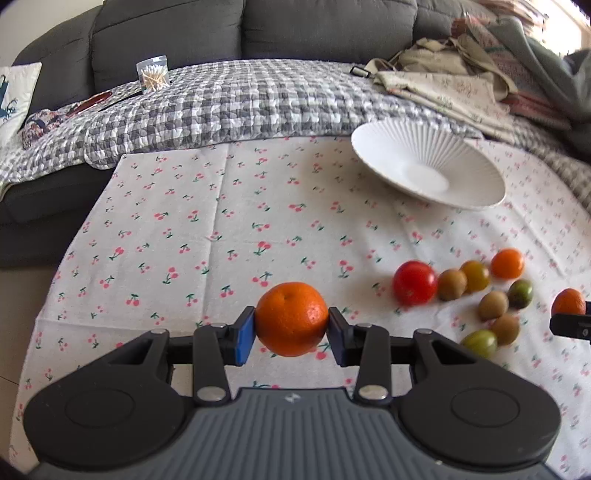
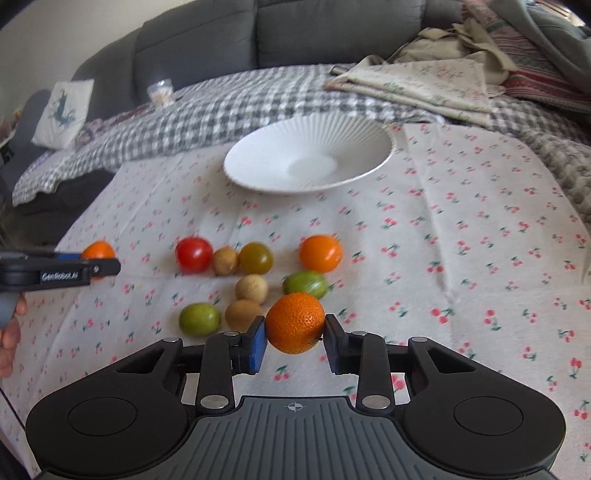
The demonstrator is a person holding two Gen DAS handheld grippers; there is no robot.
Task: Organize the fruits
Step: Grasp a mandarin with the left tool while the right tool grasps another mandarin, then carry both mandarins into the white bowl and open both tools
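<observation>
My left gripper (image 1: 291,328) is shut on an orange mandarin (image 1: 291,318) held above the cherry-print cloth. My right gripper (image 2: 294,338) is shut on a second mandarin (image 2: 295,322). The left gripper also shows at the left of the right wrist view (image 2: 88,264). A white ribbed plate (image 1: 476,173) sits empty at the back; it also shows in the right wrist view (image 2: 258,151). On the cloth lie a red tomato (image 2: 194,254), a third mandarin (image 2: 320,253), several kiwis (image 2: 252,288) and green tomatoes (image 2: 199,318).
The cherry-print cloth (image 1: 192,229) lies over a checked quilt (image 1: 236,99) in front of a dark grey sofa (image 1: 166,33). Folded fabrics (image 2: 424,85) are piled at the back right. A bag of cotton swabs (image 1: 153,74) stands at the back left.
</observation>
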